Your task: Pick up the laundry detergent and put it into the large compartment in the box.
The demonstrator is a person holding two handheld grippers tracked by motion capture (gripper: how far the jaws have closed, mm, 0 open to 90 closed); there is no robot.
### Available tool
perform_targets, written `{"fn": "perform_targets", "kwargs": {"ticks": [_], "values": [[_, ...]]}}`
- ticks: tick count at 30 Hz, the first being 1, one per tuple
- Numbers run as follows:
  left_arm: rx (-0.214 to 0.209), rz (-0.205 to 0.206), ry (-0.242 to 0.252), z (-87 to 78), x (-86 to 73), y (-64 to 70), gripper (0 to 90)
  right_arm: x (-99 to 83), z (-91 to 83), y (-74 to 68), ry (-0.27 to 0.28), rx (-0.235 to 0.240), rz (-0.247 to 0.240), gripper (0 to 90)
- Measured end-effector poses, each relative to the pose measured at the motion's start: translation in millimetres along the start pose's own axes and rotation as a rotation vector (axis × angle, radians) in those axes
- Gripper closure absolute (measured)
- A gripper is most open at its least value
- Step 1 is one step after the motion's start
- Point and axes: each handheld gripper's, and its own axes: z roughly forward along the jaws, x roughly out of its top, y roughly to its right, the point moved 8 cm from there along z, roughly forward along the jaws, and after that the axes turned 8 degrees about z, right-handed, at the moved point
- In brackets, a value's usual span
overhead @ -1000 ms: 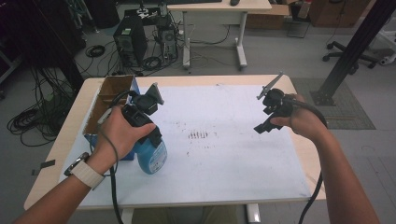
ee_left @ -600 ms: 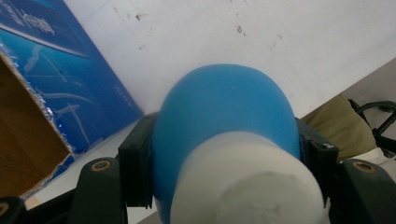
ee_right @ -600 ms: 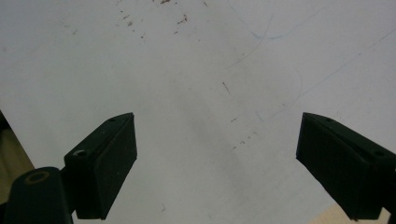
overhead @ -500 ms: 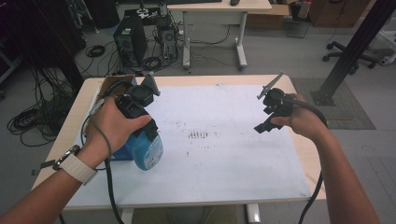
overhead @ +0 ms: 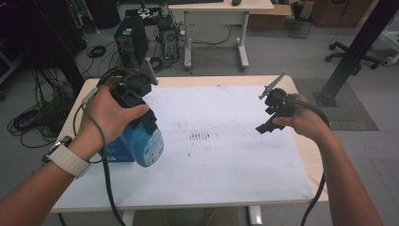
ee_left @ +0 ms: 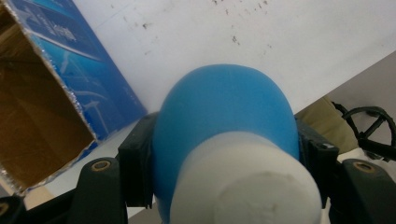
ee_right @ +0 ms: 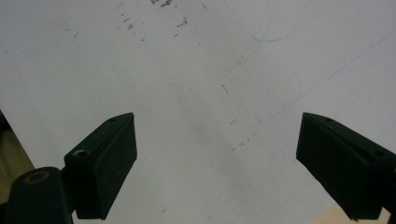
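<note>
My left gripper (overhead: 142, 121) is shut on a blue bottle (overhead: 146, 143) with a white cap, held tilted above the left part of the white sheet (overhead: 226, 165). In the left gripper view the bottle (ee_left: 226, 116) sits squeezed between the two black jaws of that gripper (ee_left: 224, 158), cap end towards the camera. My right gripper (overhead: 268, 120) hovers over the sheet's right side. Its jaws stand wide apart with nothing between them, and the right gripper view looks past this gripper (ee_right: 215, 158) at bare sheet (ee_right: 196, 84).
An open cardboard box (ee_left: 51, 98) with blue printed sides stands at the table's left edge, beside the bottle. Dark smudges (overhead: 200, 136) mark the middle of the sheet. Behind the table are a desk, computer towers and loose cables on the floor.
The left hand has raised the bottle slightly and drawn it a little to the left. The right gripper has barely moved and stays open.
</note>
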Motion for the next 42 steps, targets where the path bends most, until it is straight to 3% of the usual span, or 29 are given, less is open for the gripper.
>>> {"fn": "perform_targets", "kwargs": {"ticks": [20,42], "values": [[0.028,-0.045,0.009,-39.5,9.2,-12.7,37.2,4.2,-1.6,-0.1,0.015,0.004,-0.006,12.5],[0.042,-0.165,0.046,-68.9,14.5,-41.2,37.3,6.0,0.6,0.5,0.013,0.008,-0.007,12.5]]}}
